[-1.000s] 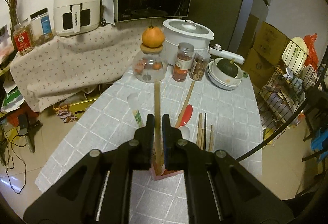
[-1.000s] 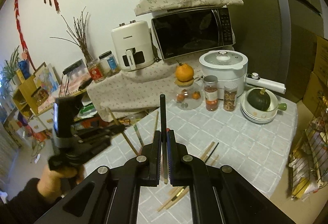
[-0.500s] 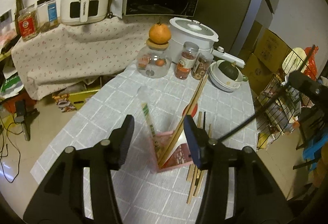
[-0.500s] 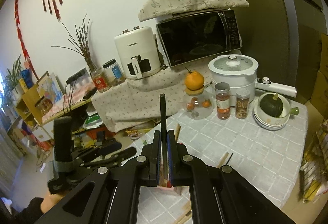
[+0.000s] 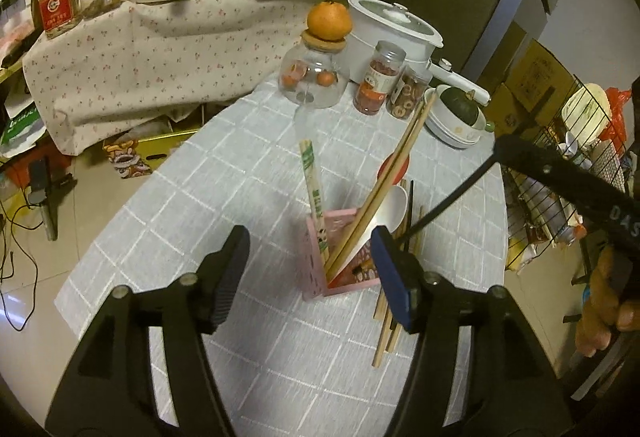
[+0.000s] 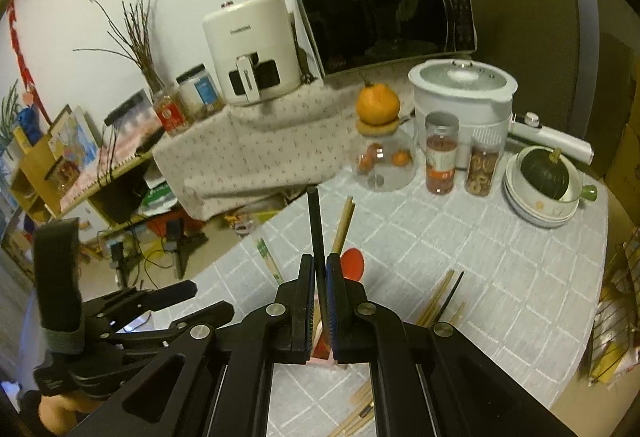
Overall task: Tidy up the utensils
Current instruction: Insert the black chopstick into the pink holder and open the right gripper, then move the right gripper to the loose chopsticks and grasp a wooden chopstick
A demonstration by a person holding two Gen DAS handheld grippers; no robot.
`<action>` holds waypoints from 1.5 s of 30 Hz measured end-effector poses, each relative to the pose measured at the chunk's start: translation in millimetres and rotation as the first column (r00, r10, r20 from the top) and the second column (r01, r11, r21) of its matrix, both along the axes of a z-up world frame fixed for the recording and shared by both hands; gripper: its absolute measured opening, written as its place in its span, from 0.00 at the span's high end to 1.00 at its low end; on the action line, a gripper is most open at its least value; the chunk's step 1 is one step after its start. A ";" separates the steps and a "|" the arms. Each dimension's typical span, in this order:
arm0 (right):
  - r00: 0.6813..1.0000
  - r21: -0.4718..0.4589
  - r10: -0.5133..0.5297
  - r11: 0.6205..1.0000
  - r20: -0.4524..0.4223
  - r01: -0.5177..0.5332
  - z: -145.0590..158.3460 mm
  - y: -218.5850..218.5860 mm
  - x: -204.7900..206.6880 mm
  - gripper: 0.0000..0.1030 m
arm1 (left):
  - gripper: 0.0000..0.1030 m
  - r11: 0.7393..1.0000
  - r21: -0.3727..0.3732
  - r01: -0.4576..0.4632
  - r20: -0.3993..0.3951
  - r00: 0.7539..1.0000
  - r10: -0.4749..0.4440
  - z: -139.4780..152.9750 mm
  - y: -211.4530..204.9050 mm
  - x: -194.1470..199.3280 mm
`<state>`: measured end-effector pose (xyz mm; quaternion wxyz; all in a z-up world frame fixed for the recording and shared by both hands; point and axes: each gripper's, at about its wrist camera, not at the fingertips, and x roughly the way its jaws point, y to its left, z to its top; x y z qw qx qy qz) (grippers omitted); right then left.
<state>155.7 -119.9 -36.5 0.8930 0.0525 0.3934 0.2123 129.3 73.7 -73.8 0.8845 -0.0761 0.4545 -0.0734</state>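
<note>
A pink utensil box (image 5: 320, 273) stands on the grey checked tablecloth. Wooden chopsticks (image 5: 384, 181) and a paper-wrapped pair (image 5: 314, 185) lean in it. My left gripper (image 5: 310, 261) is open and empty, just in front of the box. My right gripper (image 6: 319, 277) is shut on a black chopstick (image 6: 316, 229) that stands upright over the box (image 6: 320, 347); the same chopstick (image 5: 452, 201) slants toward the box in the left wrist view. Loose chopsticks (image 5: 386, 329) and a white spoon (image 5: 390, 205) lie beside the box.
A glass jar with an orange on top (image 5: 316, 77), two spice jars (image 5: 380, 83), a white pot (image 5: 392, 25) and stacked bowls with a squash (image 5: 458, 117) stand at the table's far end. A wire rack (image 5: 560, 157) stands to the right. More chopsticks (image 6: 440, 301) lie on the cloth.
My left gripper opened, let go of the wooden chopsticks into the pink box and drew back. My right gripper brought the black chopstick closer over the box.
</note>
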 end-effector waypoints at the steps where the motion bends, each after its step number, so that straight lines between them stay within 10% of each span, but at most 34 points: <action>1: 1.000 -0.001 -0.004 1.000 -0.002 0.004 -1.2 0.2 0.5 0.94 | 0.37 1.000 0.000 0.000 -0.001 1.000 0.000 0.1 0.1 -0.4; 19: 0.988 0.019 -0.146 0.989 -0.056 0.147 -4.6 -75.4 -0.8 0.40 | 0.19 0.999 -0.006 -0.037 -0.057 0.998 0.037 -9.7 2.6 -9.1; 45: 0.842 -0.193 -0.241 0.967 -0.483 0.166 -186.5 -96.2 62.8 0.44 | 0.19 1.000 0.004 -0.008 -0.168 0.986 0.008 -51.9 -6.4 -0.3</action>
